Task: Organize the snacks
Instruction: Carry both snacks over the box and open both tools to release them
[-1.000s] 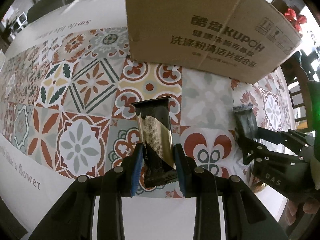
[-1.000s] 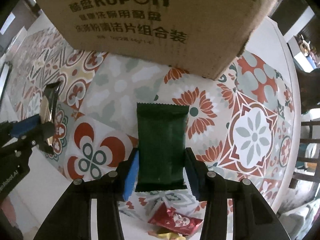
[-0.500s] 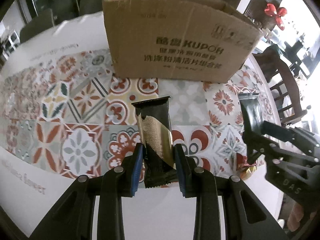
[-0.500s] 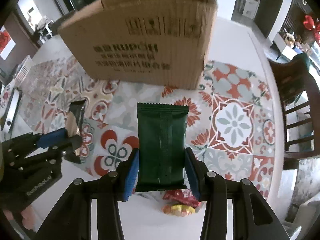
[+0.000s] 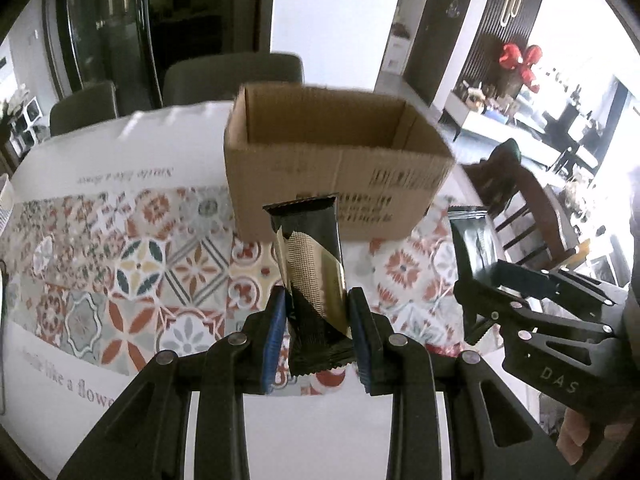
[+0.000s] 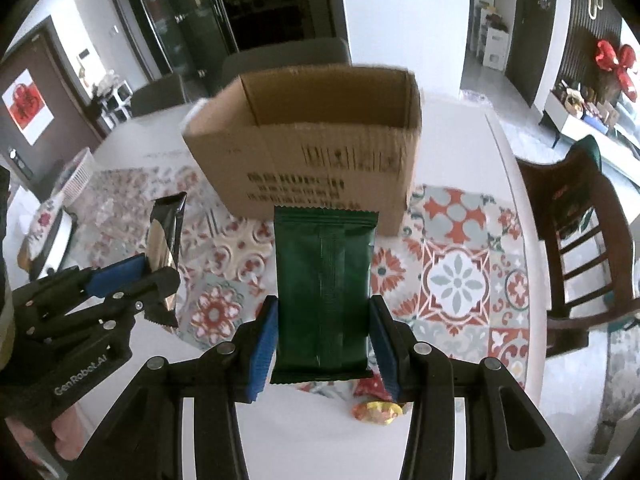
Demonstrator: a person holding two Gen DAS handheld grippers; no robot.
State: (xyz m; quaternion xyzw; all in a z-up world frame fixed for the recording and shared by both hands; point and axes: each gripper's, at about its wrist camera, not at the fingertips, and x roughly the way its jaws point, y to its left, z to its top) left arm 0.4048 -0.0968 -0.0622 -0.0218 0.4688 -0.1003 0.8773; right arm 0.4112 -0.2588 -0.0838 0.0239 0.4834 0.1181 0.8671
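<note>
My left gripper (image 5: 318, 328) is shut on a black and gold snack bar (image 5: 312, 264), held upright above the tiled tablecloth. My right gripper (image 6: 324, 332) is shut on a dark green snack packet (image 6: 324, 292). An open cardboard box (image 5: 332, 176) stands ahead of both grippers; it also shows in the right wrist view (image 6: 308, 140), and its inside looks empty where visible. The right gripper with the green packet (image 5: 470, 240) appears at the right of the left wrist view. The left gripper with the bar (image 6: 164, 236) appears at the left of the right wrist view.
A red snack wrapper (image 6: 366, 390) and a yellow one (image 6: 376, 412) lie on the table under my right gripper. A wooden chair (image 6: 580, 248) stands at the table's right edge. A white basket (image 6: 76, 176) sits at the far left. Grey chairs stand behind the table.
Both grippers have risen and tilted up with their snacks. The box's open top and inside have come into view, where before only its printed front showed.
</note>
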